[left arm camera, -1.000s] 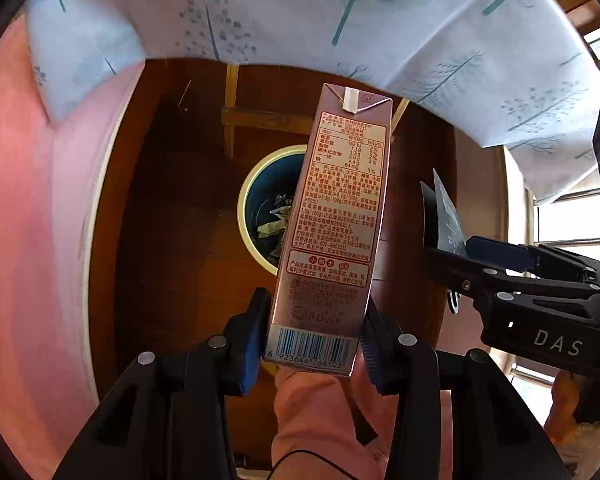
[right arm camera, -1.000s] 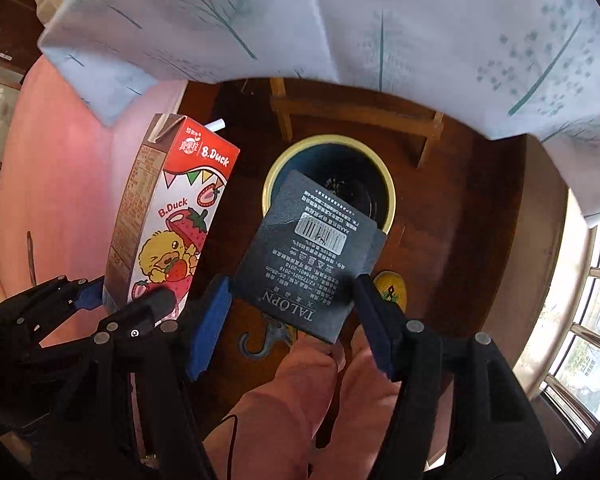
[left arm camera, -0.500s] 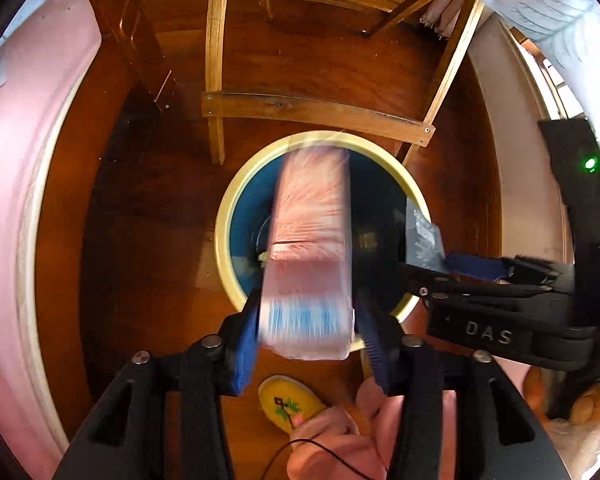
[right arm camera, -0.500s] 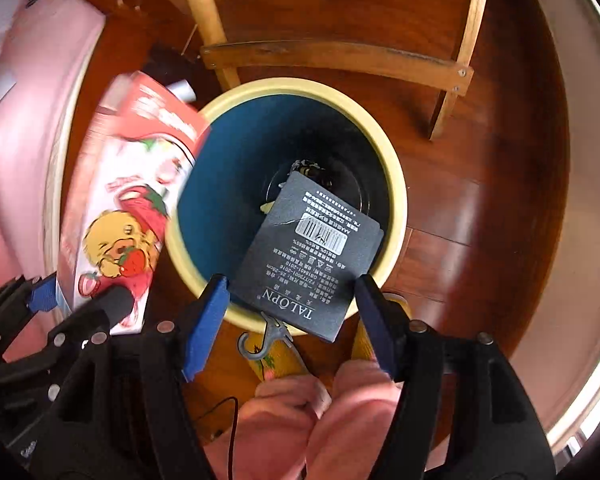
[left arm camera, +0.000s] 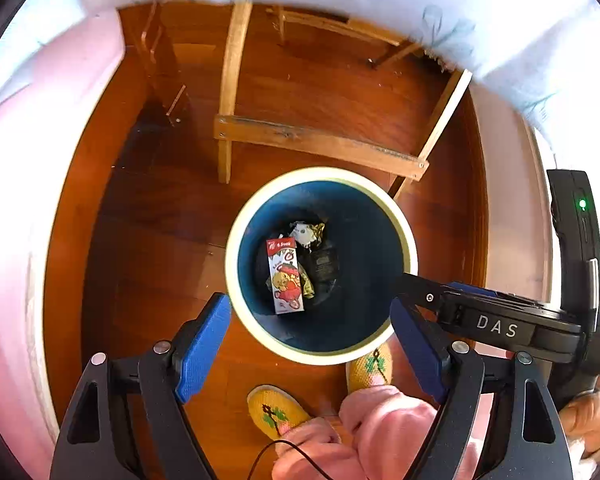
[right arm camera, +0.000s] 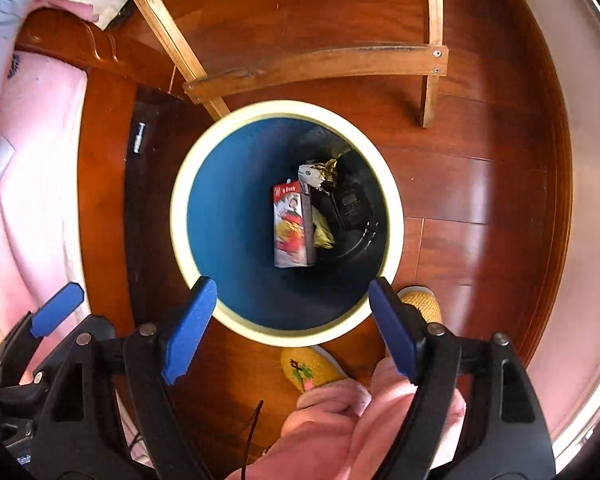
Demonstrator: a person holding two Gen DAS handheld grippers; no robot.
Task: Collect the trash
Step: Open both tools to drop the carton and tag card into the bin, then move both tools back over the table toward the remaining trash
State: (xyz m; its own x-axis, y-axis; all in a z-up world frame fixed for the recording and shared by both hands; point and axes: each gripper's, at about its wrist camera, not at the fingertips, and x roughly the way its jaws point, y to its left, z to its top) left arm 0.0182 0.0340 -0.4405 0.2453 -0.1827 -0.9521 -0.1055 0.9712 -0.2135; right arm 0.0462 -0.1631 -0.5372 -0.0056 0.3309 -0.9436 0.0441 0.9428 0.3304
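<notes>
A round bin (left arm camera: 410, 252) (right arm camera: 179, 208) with a cream rim and blue inside stands on the wooden floor below both grippers. At its bottom lie the strawberry milk carton (left arm camera: 285, 276) (right arm camera: 291, 226), a dark flat packet (left arm camera: 326, 264) (right arm camera: 350, 204) and crumpled wrappers (left arm camera: 306, 234) (right arm camera: 318, 172). My left gripper (left arm camera: 312, 340) hangs over the bin's near rim, jaws opening wide, nothing between them. My right gripper (right arm camera: 293, 324) hangs likewise over the near rim, jaws opening, empty. The right gripper's body (left arm camera: 496, 324) shows at the right of the left wrist view.
A wooden chair's legs and crossbar (left arm camera: 320, 144) (right arm camera: 316, 68) stand just beyond the bin. Yellow slippers (left arm camera: 275, 408) (right arm camera: 312, 366) and pink trouser legs (left arm camera: 380, 432) are near the bin's front. A pink cloth (left arm camera: 19, 200) hangs at the left, a patterned tablecloth (left arm camera: 460, 12) above.
Both grippers sank toward the bin and their jaws spread. The milk carton left the left gripper and the dark packet left the right; both now lie in the bin.
</notes>
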